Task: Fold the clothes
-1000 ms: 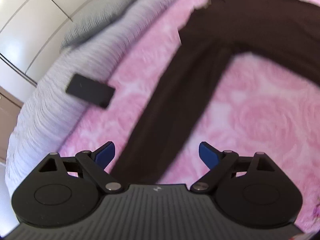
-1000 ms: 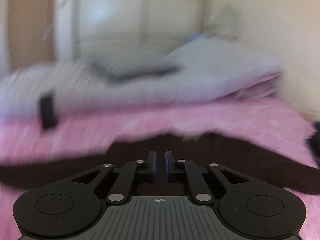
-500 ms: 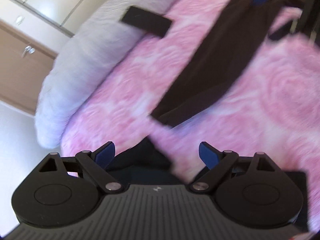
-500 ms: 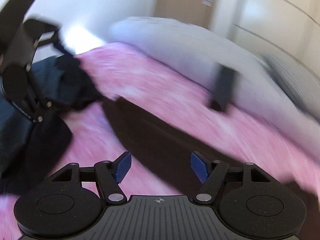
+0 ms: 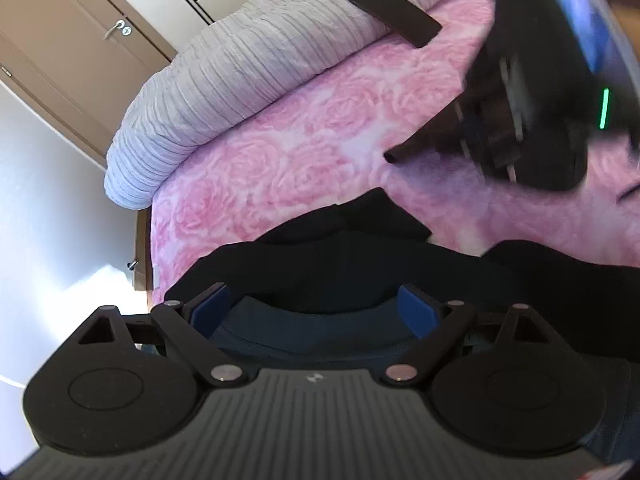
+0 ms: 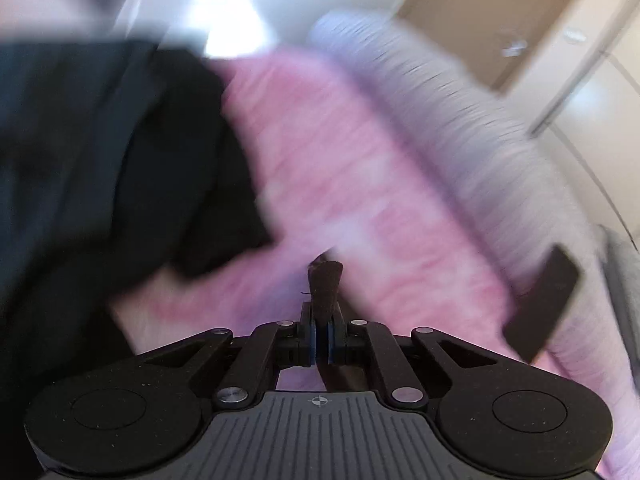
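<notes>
We view 2 wrist cameras over a bed with a pink rose-patterned blanket [image 5: 304,152]. The right gripper [image 6: 320,340] has its fingers pressed together on a narrow tip of brown fabric [image 6: 326,284], which stands up between the pads; in the left view the same gripper [image 5: 532,92] appears blurred above the blanket, with the brown cloth trailing from it. We judge this tip to be a sleeve end or corner of the brown garment, though the rest of that garment is mostly hidden. The left gripper [image 5: 316,312] has its fingers wide apart and holds nothing; it hangs over a heap of dark navy and black clothes [image 5: 344,264] at the near edge of the bed. A grey ribbed duvet [image 5: 248,64] lies rolled along the far side, with a flat black object [image 5: 394,14] resting on it.

Risks we judge from here:
1. The pinch takes only a small bite of cloth. A quick swing, which the blur in the right view suggests, may pull the tip free and drop the sleeve short of its fold line.
2. The brown cloth may drag across the plush blanket and bunch, giving a crooked fold.
3. The 2 grippers work close together; the open left fingers may snag the trailing cloth or the dark heap.
4. A wide sweep toward the duvet may knock the black object.
</notes>
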A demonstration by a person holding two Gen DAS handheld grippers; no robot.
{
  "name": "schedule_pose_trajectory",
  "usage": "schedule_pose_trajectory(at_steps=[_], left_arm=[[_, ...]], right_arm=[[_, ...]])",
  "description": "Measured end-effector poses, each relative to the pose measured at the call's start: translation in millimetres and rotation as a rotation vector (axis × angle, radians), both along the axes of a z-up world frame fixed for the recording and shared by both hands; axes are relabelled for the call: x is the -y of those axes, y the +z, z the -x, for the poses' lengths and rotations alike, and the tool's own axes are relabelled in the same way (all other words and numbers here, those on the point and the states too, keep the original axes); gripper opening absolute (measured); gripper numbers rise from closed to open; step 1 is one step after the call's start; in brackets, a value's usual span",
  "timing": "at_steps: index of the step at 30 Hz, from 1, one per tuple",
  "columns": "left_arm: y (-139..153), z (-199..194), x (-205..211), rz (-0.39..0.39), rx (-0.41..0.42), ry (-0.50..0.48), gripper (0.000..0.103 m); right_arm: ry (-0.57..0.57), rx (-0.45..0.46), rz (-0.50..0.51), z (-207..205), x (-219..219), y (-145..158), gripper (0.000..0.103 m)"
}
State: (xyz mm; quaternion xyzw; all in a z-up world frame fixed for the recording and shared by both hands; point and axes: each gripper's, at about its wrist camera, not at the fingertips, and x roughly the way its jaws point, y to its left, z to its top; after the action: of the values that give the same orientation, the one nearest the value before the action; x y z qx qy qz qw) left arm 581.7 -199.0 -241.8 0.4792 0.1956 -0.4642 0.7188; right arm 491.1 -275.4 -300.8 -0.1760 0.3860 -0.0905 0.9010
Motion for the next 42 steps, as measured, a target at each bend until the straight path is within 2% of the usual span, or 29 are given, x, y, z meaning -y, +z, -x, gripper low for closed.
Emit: schedule_pose_trajectory(at_steps=[2,8,16,18,20,23,25,26,29,33,35,39,42], left_arm=[[0.3,12.4,7.4,-0.001,0.002,-0.025,0.089],[6.7,80.4,65.8,0.024,-0.032,-0.127,0.089],[-4.8,233.6,171.2,0.009,-0.077,-0.372,0.089],[-11.8,271.6,193.3,-0.004,-0.079,-0.421,0.089],[-19.8,306.0,212.7,-0.02,-0.082,-0.458,0.089],[-27.1,352.2,235.0,-0.039,-0.083,-0.513,0.089],[-32.4,378.1,246.7,-0.054,-0.087,-0.534,0.089],[-35.4,387.4,251.2,-0.062,-0.095,-0.536,0.089],[-44.7,414.9,264.0,-0.086,-0.115,-0.541,0.089],[-55.9,438.9,272.8,-0.122,-0.097,-0.577,0.089],[-59.5,442.9,274.2,-0.135,-0.089,-0.586,0.089],[-67.1,441.0,282.3,-0.15,-0.092,-0.584,0.089],[-73.2,444.2,291.1,-0.13,-0.085,-0.582,0.089]], right_arm=[[-0.112,0.146,-0.108,28.7,32.0,45.3,0.004],[-0.637,0.335,-0.218,218.5,147.1,54.8,0.005],[-1.341,0.579,-0.356,471.5,300.6,67.4,0.005],[-1.366,0.542,-0.419,503.1,318.3,40.4,0.005],[-1.373,0.551,-0.495,529.3,334.9,30.9,0.005],[-1.292,0.634,-0.453,566.9,344.0,63.6,0.005],[-1.255,0.695,-0.358,592.4,343.5,84.9,0.005],[-1.261,0.697,-0.336,605.3,345.5,85.6,0.005],[-1.294,0.581,-0.414,626.2,363.9,46.9,0.005],[-1.27,0.483,-0.439,632.2,384.2,10.3,0.005],[-1.244,0.471,-0.453,634.3,394.9,9.8,0.005],[-1.152,0.547,-0.347,635.0,394.8,47.1,0.005],[-1.166,0.514,-0.364,636.2,392.6,36.0,0.005]])
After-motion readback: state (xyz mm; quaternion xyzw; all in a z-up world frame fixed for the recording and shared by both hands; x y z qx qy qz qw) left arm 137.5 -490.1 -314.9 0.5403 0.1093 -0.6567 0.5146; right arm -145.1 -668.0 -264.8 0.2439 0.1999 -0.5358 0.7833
